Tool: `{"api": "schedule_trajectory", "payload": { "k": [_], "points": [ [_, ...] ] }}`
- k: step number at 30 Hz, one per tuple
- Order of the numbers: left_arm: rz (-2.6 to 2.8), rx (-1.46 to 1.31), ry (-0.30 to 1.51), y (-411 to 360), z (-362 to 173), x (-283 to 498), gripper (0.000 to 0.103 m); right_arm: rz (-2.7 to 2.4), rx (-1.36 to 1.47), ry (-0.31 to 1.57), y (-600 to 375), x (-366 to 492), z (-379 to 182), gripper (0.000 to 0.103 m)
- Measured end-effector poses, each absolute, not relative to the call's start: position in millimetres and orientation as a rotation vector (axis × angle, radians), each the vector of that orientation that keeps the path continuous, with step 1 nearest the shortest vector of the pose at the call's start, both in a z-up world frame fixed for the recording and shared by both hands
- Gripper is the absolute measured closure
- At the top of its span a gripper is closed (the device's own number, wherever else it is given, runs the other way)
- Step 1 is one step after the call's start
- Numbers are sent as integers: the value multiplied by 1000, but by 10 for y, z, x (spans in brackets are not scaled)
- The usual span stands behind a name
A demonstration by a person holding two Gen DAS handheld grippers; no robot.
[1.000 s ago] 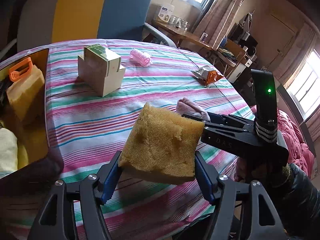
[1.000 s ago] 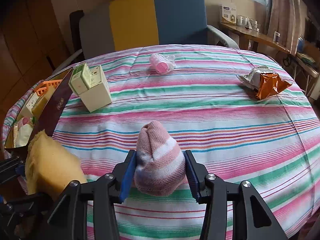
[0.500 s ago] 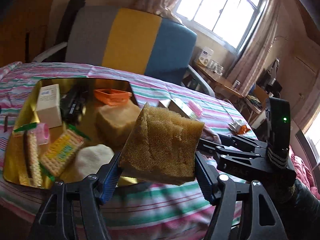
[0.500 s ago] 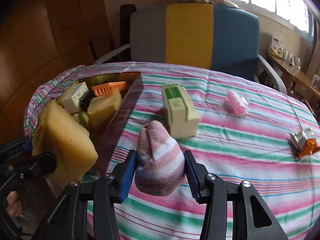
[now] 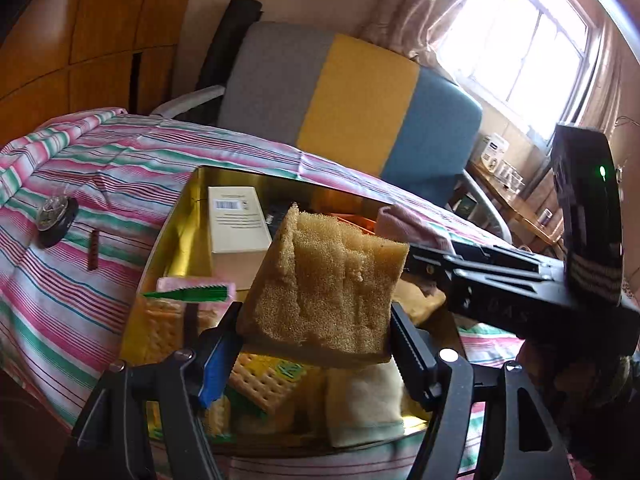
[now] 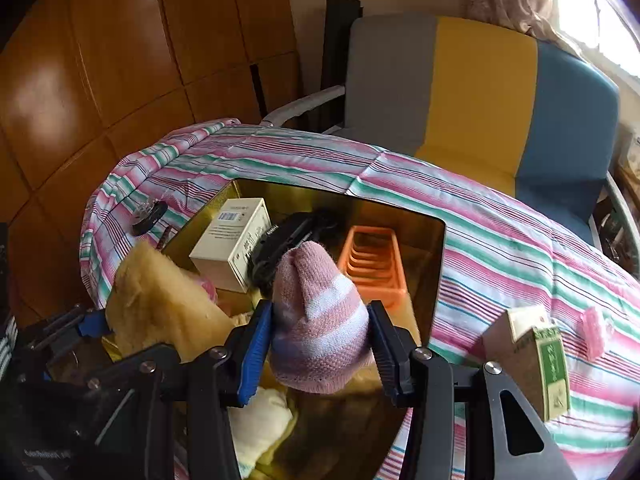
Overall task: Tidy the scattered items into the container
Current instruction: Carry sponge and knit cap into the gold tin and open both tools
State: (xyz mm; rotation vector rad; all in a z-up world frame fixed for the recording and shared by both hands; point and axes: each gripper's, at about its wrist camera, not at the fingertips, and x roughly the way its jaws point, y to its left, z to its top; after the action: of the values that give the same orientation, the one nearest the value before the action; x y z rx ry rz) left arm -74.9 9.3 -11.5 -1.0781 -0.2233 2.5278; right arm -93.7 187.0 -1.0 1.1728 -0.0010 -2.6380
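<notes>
Sponge and knitted hat held over the gold container

Lower centre of the left view, the left gripper [image 5: 316, 344] has a coarse, porous yellow sponge block [image 5: 328, 280] between its jaws, which are opening; whether the pads press on it is unclear. The right gripper [image 6: 322, 350] clamps a soft pink-and-white striped knit hat [image 6: 318, 320]. Below both sits the shiny gold rectangular container [image 6: 436, 256], holding one white carton [image 6: 230, 242], one ribbed orange tray [image 6: 374, 266], cracker packs [image 5: 264, 380] and pale cloth [image 5: 360, 404]; a black item behind the hat is hard to identify. One green-and-cream box [image 6: 536, 360] lies at right on the striped tablecloth [image 6: 520, 248].
</notes>
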Motion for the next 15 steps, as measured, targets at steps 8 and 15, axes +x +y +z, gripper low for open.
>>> {"api": "schedule_trajectory", "payload": {
  "k": [8,15],
  "points": [
    [2550,-1070,-244,-72,-111,-908,20,-2617,1183,-97,1711,-1411,40,47],
    [2555,-1068,-336,-227,-86,-756,20,-2682,1156,-116,1964,-1302,108,41]
  ]
}}
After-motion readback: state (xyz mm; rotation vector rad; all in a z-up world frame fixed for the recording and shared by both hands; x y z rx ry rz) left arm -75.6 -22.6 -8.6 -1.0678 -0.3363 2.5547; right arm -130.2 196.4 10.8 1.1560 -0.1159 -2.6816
